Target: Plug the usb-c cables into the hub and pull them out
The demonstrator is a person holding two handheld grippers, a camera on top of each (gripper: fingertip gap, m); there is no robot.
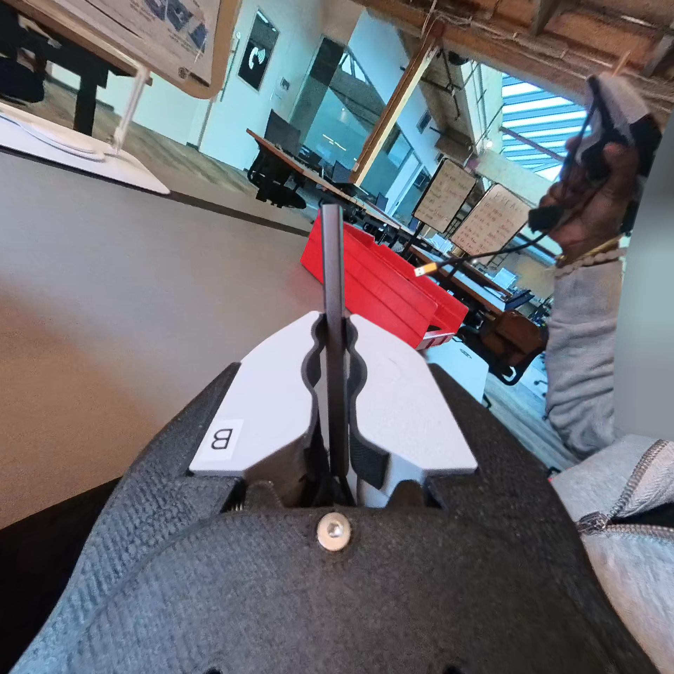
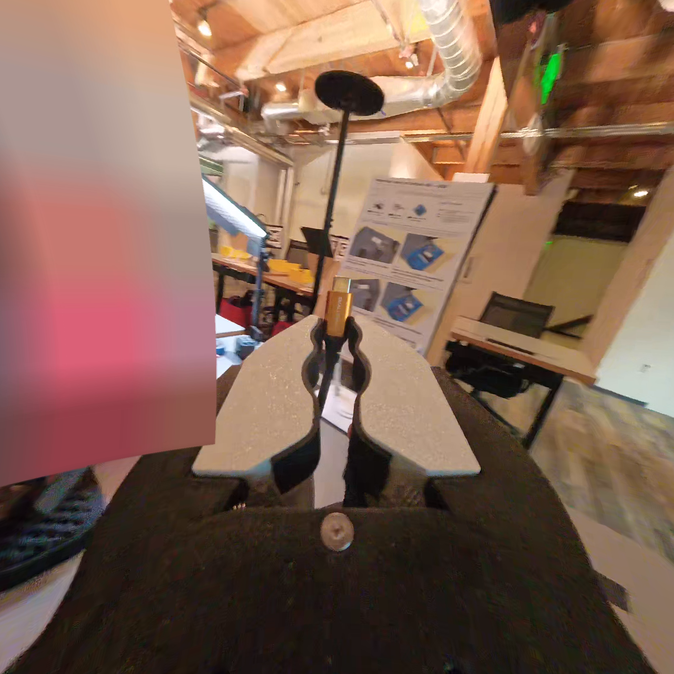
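In the left wrist view my left gripper (image 1: 333,319) is shut on the hub (image 1: 332,255), a thin dark slab seen edge-on that sticks out past the fingertips above the grey table (image 1: 109,291). In the right wrist view my right gripper (image 2: 337,322) is shut on the orange USB-C plug (image 2: 339,313). Its metal tip (image 2: 343,283) points forward into the air and its black cable runs back between the fingers. The right gripper (image 1: 616,105) also shows at the upper right of the left wrist view, held high in a hand. A black cable hangs from it, ending in another orange plug (image 1: 425,270).
A red bin (image 1: 383,288) stands on the table just beyond the hub. A white mat (image 1: 73,157) lies at the far left of the table. A grey sleeve (image 1: 580,350) is at the right. A poster board (image 2: 412,255) and desks stand far off. My hands' fingertips stand some 35 centimetres from each other.
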